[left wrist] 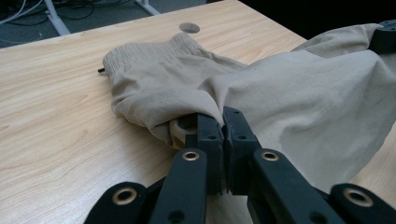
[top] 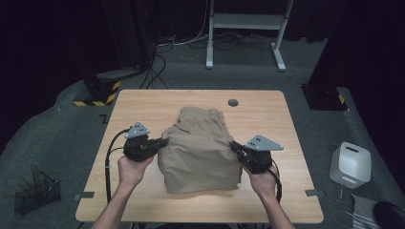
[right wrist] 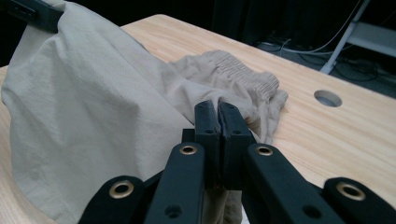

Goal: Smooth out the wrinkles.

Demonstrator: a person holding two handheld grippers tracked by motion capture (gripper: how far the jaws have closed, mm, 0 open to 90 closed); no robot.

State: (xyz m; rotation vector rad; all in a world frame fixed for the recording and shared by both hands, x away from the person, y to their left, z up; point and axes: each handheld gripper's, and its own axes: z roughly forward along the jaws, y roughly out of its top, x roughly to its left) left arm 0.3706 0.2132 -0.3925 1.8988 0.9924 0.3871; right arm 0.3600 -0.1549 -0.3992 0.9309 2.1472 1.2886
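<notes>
Garment: a pair of beige shorts [top: 200, 148] with an elastic waistband, at the centre of the high view, on the wooden bench [top: 143, 102].
Waistband end: the gathered band lies flat on the bench toward the upper middle of the high view, just below the round cable hole [top: 233, 102].
Lifted end: the near part of the cloth stands up off the bench as a wide sheet stretched between the two grippers; its lower fold rests on the wood.
Left gripper [top: 165, 141]: at centre left of the high view, held in the person's left hand [top: 133, 167]; its jaws are pressed together on a pinch of the shorts' left edge, seen close in the left gripper view [left wrist: 223, 122].
Right gripper [top: 234, 145]: at centre right of the high view, in the right hand [top: 260, 179]; its jaws are likewise clamped on the right edge of the cloth, as the right gripper view [right wrist: 218, 114] shows.
Step in hand: I judge this the lift of a fold, both corners gripped and the leg end raised off the bench.
Next move calls for: carrying both grippers level and together toward the waistband, keeping the sheet taut, then lowering it so the edges line up before the jaws let go.
Risk: uneven travel would skew the fold or drag the waistband.
</notes>
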